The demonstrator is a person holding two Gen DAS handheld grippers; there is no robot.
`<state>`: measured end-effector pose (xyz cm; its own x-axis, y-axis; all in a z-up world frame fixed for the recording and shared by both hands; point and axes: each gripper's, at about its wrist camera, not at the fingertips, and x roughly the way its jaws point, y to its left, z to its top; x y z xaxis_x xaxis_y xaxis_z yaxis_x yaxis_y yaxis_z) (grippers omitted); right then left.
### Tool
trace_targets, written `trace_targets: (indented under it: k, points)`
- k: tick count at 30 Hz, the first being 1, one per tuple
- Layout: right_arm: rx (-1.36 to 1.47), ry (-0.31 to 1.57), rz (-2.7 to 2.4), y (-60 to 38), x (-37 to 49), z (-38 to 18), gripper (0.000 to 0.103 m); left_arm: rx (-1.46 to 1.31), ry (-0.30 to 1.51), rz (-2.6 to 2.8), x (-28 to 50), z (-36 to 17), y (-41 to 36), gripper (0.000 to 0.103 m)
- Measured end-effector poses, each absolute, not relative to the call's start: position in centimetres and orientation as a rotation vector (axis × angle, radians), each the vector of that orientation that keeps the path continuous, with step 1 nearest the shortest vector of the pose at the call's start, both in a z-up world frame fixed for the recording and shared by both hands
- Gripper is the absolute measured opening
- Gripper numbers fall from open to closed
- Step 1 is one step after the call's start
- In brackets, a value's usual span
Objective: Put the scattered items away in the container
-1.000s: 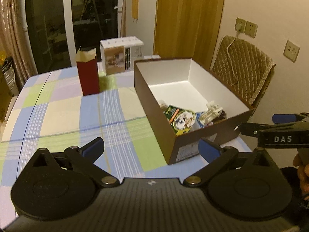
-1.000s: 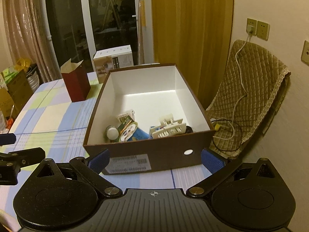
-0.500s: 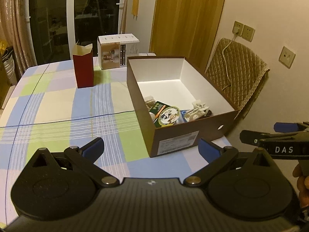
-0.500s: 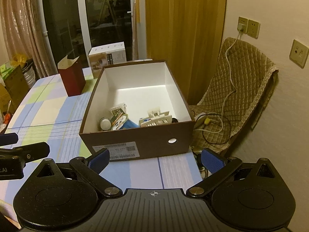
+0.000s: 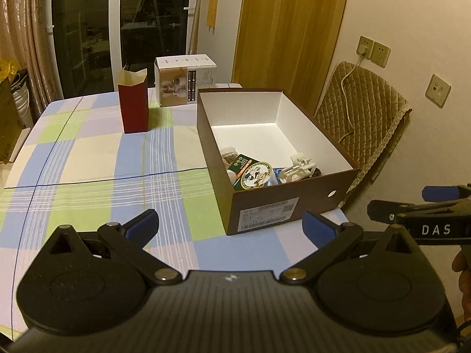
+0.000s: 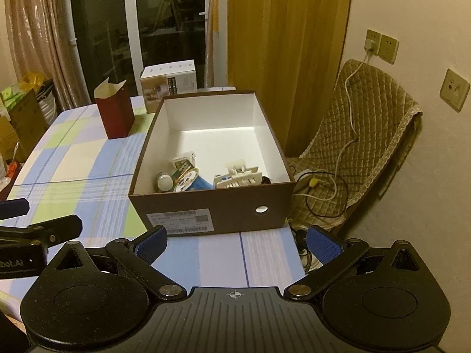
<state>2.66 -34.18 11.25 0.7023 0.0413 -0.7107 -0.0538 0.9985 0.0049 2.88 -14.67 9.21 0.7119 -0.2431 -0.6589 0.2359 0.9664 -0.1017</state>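
Hovering wide open and empty, left gripper (image 5: 230, 224), right gripper (image 6: 237, 244), before brown box (image 6: 223, 210).

"DAS" stands in white on the right gripper (image 5: 435, 206); "bot.AI" on the left gripper (image 6: 17, 261); the box (image 6: 235, 209) label is unreadable.

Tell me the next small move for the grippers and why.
Probably none beyond holding both back: the left gripper and right gripper are open and empty, the small items already lie in the brown box, and only the upright red carton and white box remain on the tablecloth.
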Motion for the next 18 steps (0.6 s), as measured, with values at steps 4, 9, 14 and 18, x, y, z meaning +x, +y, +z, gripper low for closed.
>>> trace_targets:
  k: [4, 9, 14, 18]
  points:
    - [-0.019, 0.79, 0.06, -33.94, 2.56, 11.46, 0.103, -0.004, 0.73, -0.263, 2.67, 9.27, -14.79, 0.102]
    - [-0.019, 0.793, 0.062, -33.8, 2.51, 11.42, 0.103, 0.002, 0.73, -0.259, 2.5, 9.2, -14.78, 0.102]
    - [-0.015, 0.801, 0.063, -33.54, 2.56, 11.13, 0.103, 0.002, 0.733, -0.257, 2.47, 9.09, -14.64, 0.102]
    - [-0.013, 0.806, 0.064, -33.55, 2.63, 10.84, 0.103, 0.002, 0.735, -0.255, 2.56, 8.99, -14.59, 0.102]
